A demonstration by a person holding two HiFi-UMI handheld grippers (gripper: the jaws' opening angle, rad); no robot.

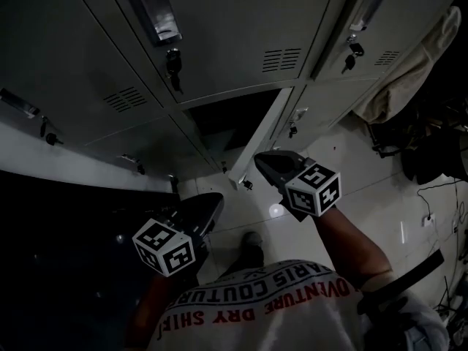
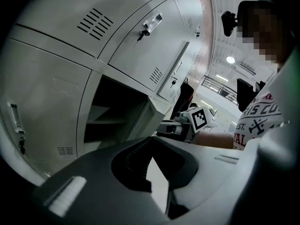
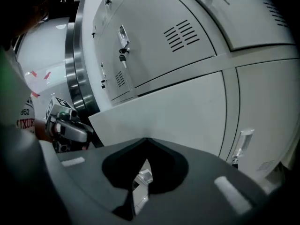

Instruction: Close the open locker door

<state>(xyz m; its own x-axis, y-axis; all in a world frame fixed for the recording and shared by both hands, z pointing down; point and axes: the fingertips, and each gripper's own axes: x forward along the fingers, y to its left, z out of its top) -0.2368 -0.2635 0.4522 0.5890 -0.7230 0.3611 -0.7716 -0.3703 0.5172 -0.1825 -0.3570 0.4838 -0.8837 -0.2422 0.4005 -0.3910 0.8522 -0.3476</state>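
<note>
The open locker door (image 1: 263, 134) belongs to the lower row of the locker bank (image 1: 219, 28); it stands swung well out from its dark compartment (image 1: 234, 115), with its free edge toward the person. The right gripper (image 1: 263, 163) is held close to that free edge, on the outer face of the door; this is the side from which a push would swing the panel back to its frame; whether the tips touch the panel cannot be told. In the right gripper view the jaws are pressed together tip to tip with nothing between them, and the pale door face fills the field just beyond them; a closed claw suits this step, which is judged to be a push and not a grasp. The right forearm (image 1: 344, 232) reaches forward and to the left, with the marker cube (image 1: 313, 190) uppermost. The left gripper (image 1: 212, 203) hangs lower and nearer the body, apart from the door and pointed toward the compartment; its jaws likewise meet at the tips and hold nothing, so it appears idle. The task is judged to be at its start; the door is not yet near its frame; the next move calls for a steady push along the door's swing.
</note>
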